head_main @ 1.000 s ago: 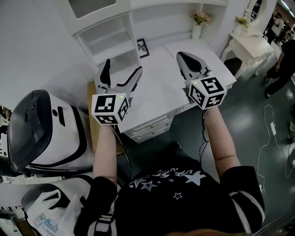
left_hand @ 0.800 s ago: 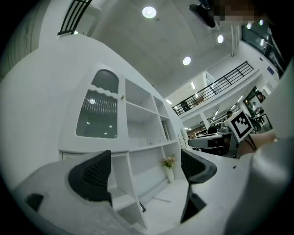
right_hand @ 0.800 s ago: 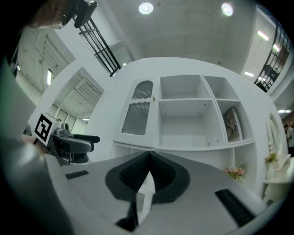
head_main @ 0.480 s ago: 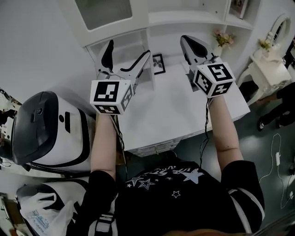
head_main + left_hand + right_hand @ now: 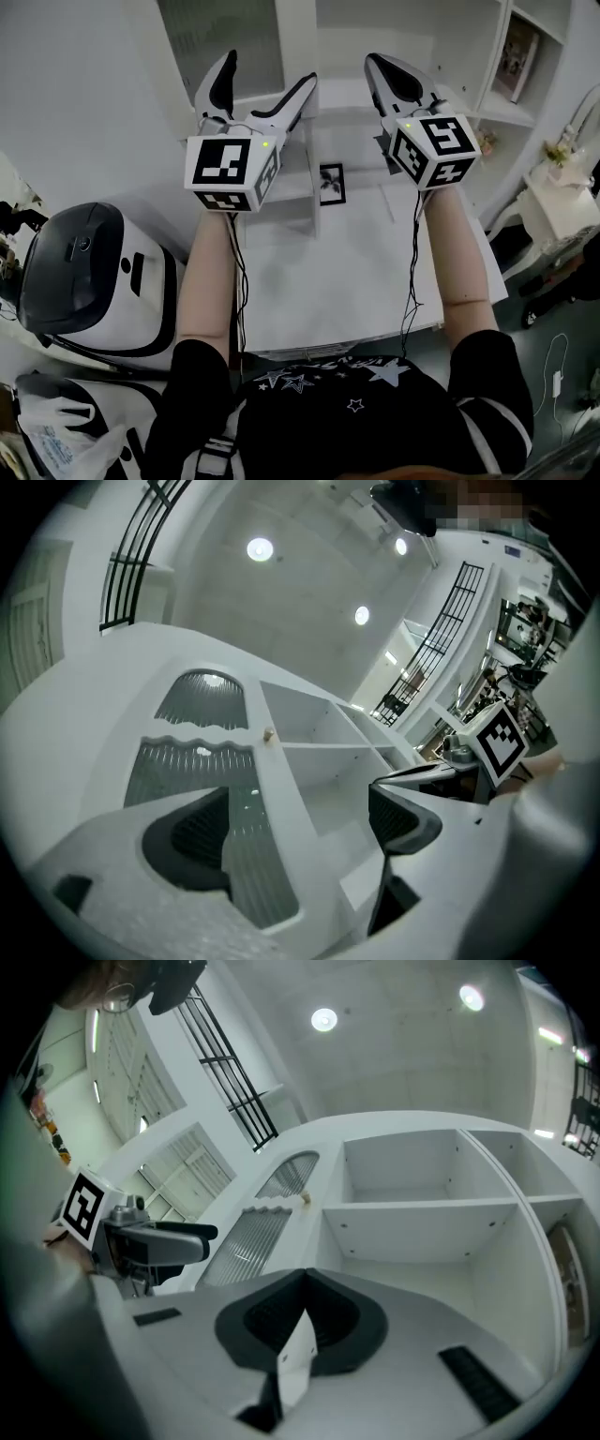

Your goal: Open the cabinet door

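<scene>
The cabinet door (image 5: 220,42) is a white frame round ribbed glass, at the upper left of the hutch, and it stands closed. Its small knob (image 5: 268,734) sits on the right stile, also seen in the right gripper view as the knob (image 5: 305,1199). My left gripper (image 5: 261,89) is held up in front of the door, open, nothing between its jaws. Seen from the left gripper view, the left gripper (image 5: 295,832) frames the door's stile below the knob, still apart from it. My right gripper (image 5: 386,73) is shut and empty, in front of the open shelves (image 5: 422,1204).
Below the hutch lies a white desk top (image 5: 375,272) with a small framed picture (image 5: 331,183) at its back. A white and black machine (image 5: 84,272) stands at the left. Side shelves (image 5: 518,56) hold another picture at the right.
Both grippers have risen from over the desk to the hutch's upper part, and the view has followed them up. The left stays open, the right shut.
</scene>
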`<action>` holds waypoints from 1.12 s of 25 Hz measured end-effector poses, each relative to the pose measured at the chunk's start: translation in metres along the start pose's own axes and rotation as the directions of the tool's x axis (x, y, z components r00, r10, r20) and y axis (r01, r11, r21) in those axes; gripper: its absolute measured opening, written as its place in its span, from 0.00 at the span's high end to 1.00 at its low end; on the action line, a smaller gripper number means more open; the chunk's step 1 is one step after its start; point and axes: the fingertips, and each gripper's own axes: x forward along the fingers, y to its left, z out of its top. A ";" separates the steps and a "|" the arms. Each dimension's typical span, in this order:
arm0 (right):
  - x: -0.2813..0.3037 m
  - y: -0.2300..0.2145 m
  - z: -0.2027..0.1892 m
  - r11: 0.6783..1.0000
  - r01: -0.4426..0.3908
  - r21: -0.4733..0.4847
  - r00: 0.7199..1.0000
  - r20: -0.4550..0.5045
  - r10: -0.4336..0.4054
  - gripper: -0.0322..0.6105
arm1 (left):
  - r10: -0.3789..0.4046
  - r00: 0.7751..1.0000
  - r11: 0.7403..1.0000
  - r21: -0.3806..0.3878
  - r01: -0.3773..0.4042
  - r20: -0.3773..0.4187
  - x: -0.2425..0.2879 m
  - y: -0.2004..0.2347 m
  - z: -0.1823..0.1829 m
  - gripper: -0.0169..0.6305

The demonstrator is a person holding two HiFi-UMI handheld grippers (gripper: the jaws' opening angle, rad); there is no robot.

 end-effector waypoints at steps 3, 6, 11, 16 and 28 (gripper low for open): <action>0.019 -0.019 0.015 1.000 -0.002 0.001 0.999 0.032 0.002 0.94 | 0.007 1.000 0.999 0.042 -0.008 0.026 0.030 0.011 0.017 0.24; 0.037 -0.037 0.023 1.000 -0.006 0.003 0.999 0.052 0.006 0.94 | 0.031 0.998 0.995 0.092 -0.035 0.046 0.055 0.023 0.028 0.27; 0.064 -0.055 0.032 1.000 -0.029 -0.007 0.996 0.087 0.030 0.94 | 0.064 0.995 0.985 0.153 -0.075 0.072 0.089 0.037 0.041 0.34; 0.081 -0.060 0.042 0.998 -0.054 -0.020 0.990 0.132 0.056 0.94 | 0.116 0.985 0.979 0.154 -0.136 0.129 0.125 0.052 0.068 0.38; 0.096 -0.076 0.047 0.995 -0.098 -0.018 0.979 0.179 0.100 0.94 | 0.215 0.967 0.955 0.179 -0.237 0.133 0.164 0.064 0.085 0.62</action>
